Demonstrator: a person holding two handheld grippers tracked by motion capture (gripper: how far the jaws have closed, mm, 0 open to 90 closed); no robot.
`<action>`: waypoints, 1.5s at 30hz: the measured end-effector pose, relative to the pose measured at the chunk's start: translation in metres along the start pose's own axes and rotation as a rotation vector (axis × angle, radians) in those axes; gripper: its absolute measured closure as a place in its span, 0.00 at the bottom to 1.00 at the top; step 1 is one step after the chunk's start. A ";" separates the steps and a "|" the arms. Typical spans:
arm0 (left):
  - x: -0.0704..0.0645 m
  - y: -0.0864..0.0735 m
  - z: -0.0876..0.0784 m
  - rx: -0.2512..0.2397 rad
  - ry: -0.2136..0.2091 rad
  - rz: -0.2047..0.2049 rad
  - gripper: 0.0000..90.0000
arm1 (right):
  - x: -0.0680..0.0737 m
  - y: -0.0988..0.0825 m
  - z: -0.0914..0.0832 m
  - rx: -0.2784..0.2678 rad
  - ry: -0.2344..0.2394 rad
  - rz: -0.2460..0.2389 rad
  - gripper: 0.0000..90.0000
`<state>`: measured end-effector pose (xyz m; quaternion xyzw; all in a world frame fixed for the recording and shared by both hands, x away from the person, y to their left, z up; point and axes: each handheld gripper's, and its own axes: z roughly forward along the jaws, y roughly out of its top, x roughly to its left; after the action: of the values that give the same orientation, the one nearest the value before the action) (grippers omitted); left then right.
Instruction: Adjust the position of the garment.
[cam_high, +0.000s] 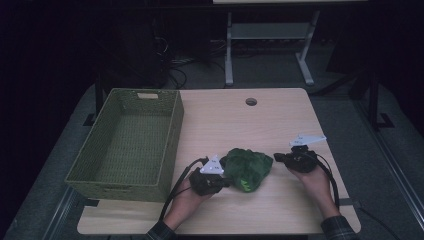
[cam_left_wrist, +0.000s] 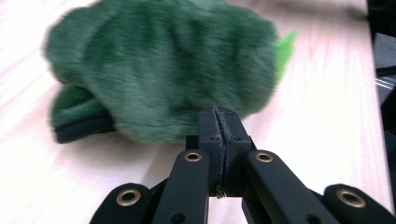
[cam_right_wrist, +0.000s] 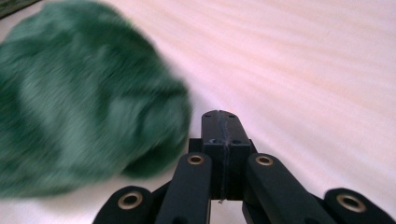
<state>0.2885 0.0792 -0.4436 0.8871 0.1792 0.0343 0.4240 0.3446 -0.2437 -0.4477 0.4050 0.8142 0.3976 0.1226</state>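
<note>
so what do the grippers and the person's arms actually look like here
Both the left gripper and the right gripper are black, each with a pale grey three-cornered plate on top and a black cable trailing back along the forearm. In the gripper views the jaws are matte black linkages with brass-coloured pivot rings. The sleeves are dark plaid at the cuffs.

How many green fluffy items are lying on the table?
1: the green plush item lies on the table between the left gripper and the right gripper, beside the basket.
</note>
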 end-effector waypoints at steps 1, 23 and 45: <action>-0.001 0.000 0.001 0.002 -0.008 -0.002 0.99 | -0.003 0.003 0.003 -0.026 0.010 0.000 1.00; 0.008 -0.003 0.028 0.035 -0.003 -0.011 0.99 | 0.001 0.015 0.039 0.050 0.181 -0.064 1.00; 0.039 -0.015 0.011 0.050 0.072 -0.046 0.99 | 0.052 -0.016 0.012 0.102 0.260 -0.152 1.00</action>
<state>0.3233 0.0936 -0.4653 0.8914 0.2154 0.0520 0.3955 0.3087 -0.2038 -0.4606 0.2932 0.8705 0.3945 0.0251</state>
